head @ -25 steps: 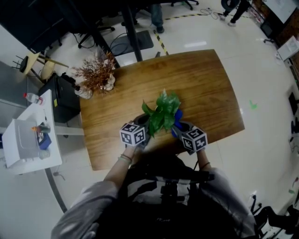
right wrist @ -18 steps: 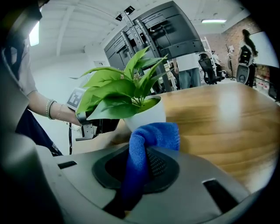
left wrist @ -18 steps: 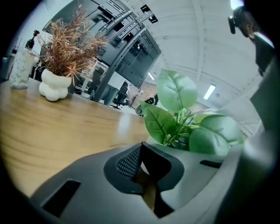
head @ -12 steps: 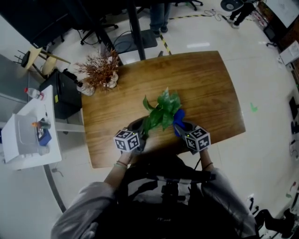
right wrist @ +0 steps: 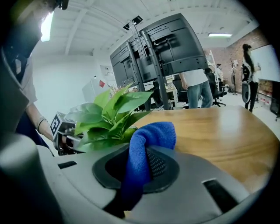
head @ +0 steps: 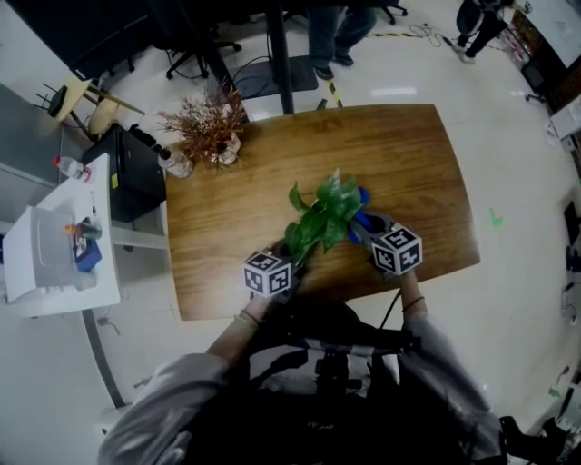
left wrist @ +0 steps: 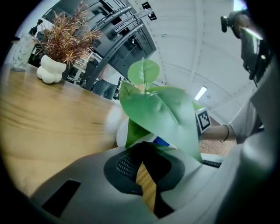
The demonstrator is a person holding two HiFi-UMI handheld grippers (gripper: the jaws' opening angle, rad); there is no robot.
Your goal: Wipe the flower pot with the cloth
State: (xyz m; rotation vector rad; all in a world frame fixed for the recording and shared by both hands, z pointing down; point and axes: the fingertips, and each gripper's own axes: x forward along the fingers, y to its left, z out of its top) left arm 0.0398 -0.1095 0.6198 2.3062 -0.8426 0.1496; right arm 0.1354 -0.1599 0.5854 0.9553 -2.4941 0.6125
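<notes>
A green leafy plant (head: 322, 216) stands in the middle of the wooden table (head: 408, 154); from the head view its leaves hide the pot. The white pot (left wrist: 114, 127) shows blurred just beyond my left gripper (left wrist: 142, 161), whose jaws are shut with only a thin slit of table between them. My left gripper (head: 289, 258) sits at the plant's near left. My right gripper (right wrist: 140, 162) is shut on the blue cloth (right wrist: 146, 140), which bulges out of the jaws toward the leaves. In the head view the right gripper (head: 367, 225) holds the cloth (head: 361, 211) against the plant's right side.
A white vase of dried brown twigs (head: 211, 136) stands at the table's far left corner. A white side table (head: 54, 263) with small items is off to the left. A person's legs (head: 331, 27) and office chairs are beyond the far edge.
My right gripper has moved away from me along the plant's right side with the cloth. My left gripper has drawn back slightly toward the near table edge.
</notes>
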